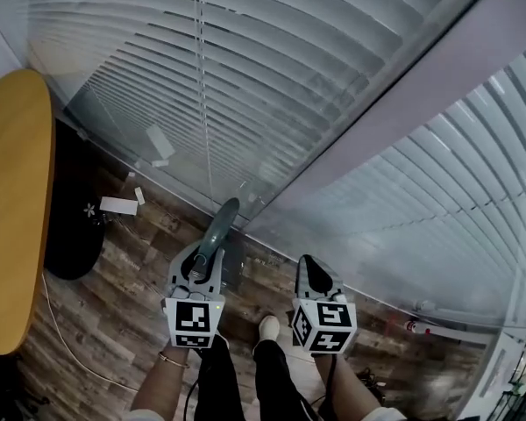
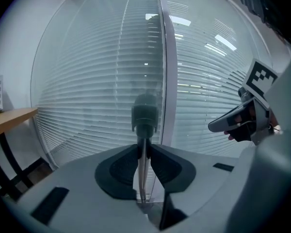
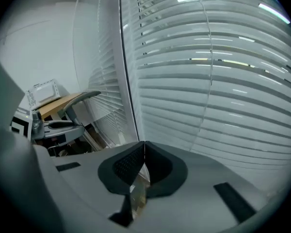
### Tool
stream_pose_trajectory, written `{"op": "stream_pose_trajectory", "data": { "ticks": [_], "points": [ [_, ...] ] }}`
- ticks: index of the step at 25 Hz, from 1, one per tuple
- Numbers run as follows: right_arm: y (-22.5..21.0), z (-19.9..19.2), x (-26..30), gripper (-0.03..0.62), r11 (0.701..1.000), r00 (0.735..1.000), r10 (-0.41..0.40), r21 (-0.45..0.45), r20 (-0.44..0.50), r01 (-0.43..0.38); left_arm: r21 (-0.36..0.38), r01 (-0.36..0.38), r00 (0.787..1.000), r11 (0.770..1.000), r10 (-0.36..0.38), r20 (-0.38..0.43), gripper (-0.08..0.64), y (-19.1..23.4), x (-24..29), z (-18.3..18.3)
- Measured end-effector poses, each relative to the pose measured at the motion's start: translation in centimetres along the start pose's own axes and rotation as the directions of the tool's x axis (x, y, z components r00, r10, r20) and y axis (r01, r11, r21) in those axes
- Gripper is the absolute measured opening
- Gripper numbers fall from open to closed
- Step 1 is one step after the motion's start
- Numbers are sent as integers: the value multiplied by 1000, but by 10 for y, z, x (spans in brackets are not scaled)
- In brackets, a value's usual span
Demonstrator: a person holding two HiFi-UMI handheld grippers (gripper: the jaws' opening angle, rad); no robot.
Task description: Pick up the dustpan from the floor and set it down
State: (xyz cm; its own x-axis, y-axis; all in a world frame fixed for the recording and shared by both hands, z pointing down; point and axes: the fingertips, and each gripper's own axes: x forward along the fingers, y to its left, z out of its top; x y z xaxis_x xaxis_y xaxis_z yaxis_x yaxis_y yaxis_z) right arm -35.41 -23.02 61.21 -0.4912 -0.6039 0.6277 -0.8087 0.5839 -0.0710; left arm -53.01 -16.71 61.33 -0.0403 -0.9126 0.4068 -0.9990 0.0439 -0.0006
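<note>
- The left gripper (image 2: 144, 149) has its dark-padded fingers (image 2: 120, 171) clenched on the thin shaft of the grey-green plastic long-handled dustpan (image 2: 145, 114).
- The dustpan's rounded grip end points toward the white slatted blinds (image 2: 92, 81).
- In the head view the dustpan (image 1: 219, 226) slants up from the left gripper (image 1: 199, 264) and its tip reaches the foot of the blinds (image 1: 272, 68).
- A dark flat part sits under the handle, on the side away from the blinds. Whether it touches the brown wood-plank floor (image 1: 96, 323) cannot be told.
- The right gripper (image 3: 144, 150) faces the blinds with its fingers (image 3: 126, 166) pressed together and nothing between them.
- In the head view the right gripper (image 1: 309, 266) is held just short of the blinds.
- A round yellow wooden surface (image 1: 13, 209) stands left of the blinds.
- A small white box (image 1: 118, 205) lies on the floor at the foot of the blinds.
</note>
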Motion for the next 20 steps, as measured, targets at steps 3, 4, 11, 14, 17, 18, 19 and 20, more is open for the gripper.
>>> {"op": "stream_pose_trajectory", "data": {
  "ticks": [3, 4, 11, 14, 17, 18, 19, 20],
  "points": [
    [2, -6, 1, 32, 1000, 1000, -5, 1, -2, 5, 3, 3, 1000, 1000, -3, -4, 89, 2, 4, -12],
    [3, -8, 2, 32, 1000, 1000, -7, 1, -2, 7, 4, 4, 1000, 1000, -4, -7, 89, 3, 6, -15],
    [6, -23, 7, 32, 1000, 1000, -17, 9, -1, 17, 19, 7, 1000, 1000, -7, -14, 89, 4, 14, -32],
    [7, -30, 6, 32, 1000, 1000, -21, 23, -3, 21, 23, 5, 1000, 1000, -5, -14, 89, 3, 16, -37],
    [5, -35, 5, 32, 999, 1000, -24, 28, -9, 25, 23, 5, 1000, 1000, -5, -21, 89, 2, 20, -42],
    [4, -37, 5, 32, 999, 1000, -25, 29, -13, 26, 22, 5, 1000, 1000, -4, -25, 89, 1, 22, -44],
    [3, -38, 5, 32, 999, 1000, -26, 30, -17, 27, 20, 4, 1000, 1000, -3, -31, 89, 1, 24, -47],
    [2, -40, 6, 32, 999, 999, -27, 31, -20, 28, 19, 2, 999, 1000, -2, -36, 89, 1, 25, -49]
  ]
}}
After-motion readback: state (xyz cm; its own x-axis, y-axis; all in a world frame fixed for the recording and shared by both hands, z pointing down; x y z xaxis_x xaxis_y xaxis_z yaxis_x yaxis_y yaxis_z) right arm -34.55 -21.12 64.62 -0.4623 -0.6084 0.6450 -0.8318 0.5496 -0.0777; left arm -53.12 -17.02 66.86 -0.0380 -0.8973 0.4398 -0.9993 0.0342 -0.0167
